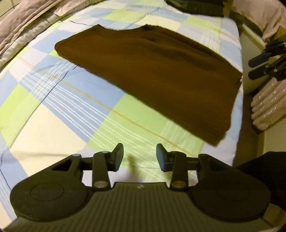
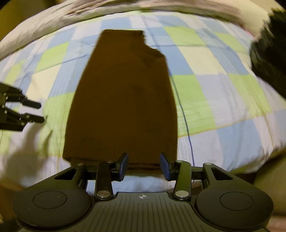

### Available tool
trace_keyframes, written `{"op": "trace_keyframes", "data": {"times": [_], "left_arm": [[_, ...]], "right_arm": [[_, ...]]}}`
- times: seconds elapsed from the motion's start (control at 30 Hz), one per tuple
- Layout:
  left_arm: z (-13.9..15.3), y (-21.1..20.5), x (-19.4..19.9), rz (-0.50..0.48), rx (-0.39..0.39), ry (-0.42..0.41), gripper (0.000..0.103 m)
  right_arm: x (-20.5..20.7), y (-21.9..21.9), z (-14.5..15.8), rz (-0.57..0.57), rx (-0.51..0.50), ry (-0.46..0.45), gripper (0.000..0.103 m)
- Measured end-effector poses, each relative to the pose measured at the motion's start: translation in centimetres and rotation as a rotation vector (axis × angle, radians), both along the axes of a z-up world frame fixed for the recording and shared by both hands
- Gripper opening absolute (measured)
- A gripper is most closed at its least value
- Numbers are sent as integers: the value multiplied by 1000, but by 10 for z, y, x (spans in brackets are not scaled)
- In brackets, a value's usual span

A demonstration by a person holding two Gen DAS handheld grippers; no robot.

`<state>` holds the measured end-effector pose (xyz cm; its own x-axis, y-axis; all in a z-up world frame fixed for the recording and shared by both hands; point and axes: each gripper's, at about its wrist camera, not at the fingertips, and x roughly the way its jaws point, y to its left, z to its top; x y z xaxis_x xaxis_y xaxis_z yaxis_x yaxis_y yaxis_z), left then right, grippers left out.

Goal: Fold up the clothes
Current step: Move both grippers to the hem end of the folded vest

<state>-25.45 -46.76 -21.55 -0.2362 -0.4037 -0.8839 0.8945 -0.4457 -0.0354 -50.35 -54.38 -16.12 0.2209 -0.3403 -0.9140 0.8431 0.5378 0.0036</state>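
On the bed (image 1: 53,92), checked sheet in blue, green and cream, lies the brown sweater (image 1: 152,71), folded into a long narrow panel, flat on the cover. Neckline notch at the far end in my right view, ribbed hem at the near end, close to the bed edge

My left hand-held gripper (image 1: 139,157): jaws apart, nothing between them, only bare sheet under the gap. It hangs over the sheet beside the sweater, not touching it; the hem corner sits up and to the right of the fingertips in the left view. In the right view the same left hand-held gripper (image 2: 38,111) pokes in from the left edge, fingers parted, just off the sweater's long side, over the sheet

My right hand-held gripper (image 2: 144,165): jaws apart, blue pads (image 2: 165,166) visible, sitting right at the hem end of the sweater (image 2: 123,100). Hem edge shows in the gap between the fingers, but pads are not pressed on the cloth; can't tell if fingertips touch it. From the left view the right hand-held gripper (image 1: 253,68) shows at the right edge, past the bed side

Pinkish quilt (image 1: 26,19) bunched along the far side of the bed. Dark pile of cloth (image 1: 194,7) beyond the sweater's neck end. Right view is motion-blurred
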Motion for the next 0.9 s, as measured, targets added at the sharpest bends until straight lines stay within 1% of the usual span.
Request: {"op": "trace_keyframes", "data": {"times": [0.13,0.23,0.3,0.5,0.63,0.73,0.77,0.83,0.9], "left_arm": [[-7,11,-1,80,-53,124,35],[-14,11,-6,136,-104,193,35],[-17,15,-11,163,-169,218,36],[-31,37,-30,175,-337,163,36],[-37,48,-37,150,-428,115,37],[-34,63,-43,158,-494,76,37],[-31,68,-43,173,-499,79,38],[-24,79,-46,236,-477,99,39],[-16,91,-54,267,-470,66,40]], "right_arm": [[-3,5,-8,134,-59,-34,42],[-13,1,-25,189,-112,-96,42],[-21,-2,-36,219,-160,-152,42],[-40,-7,-75,289,-284,-247,42],[-50,-2,-90,328,-383,-295,42],[-58,8,-95,342,-456,-323,42],[-60,13,-95,341,-474,-333,42],[-66,22,-93,334,-487,-357,42],[-72,36,-88,332,-482,-375,43]]}}
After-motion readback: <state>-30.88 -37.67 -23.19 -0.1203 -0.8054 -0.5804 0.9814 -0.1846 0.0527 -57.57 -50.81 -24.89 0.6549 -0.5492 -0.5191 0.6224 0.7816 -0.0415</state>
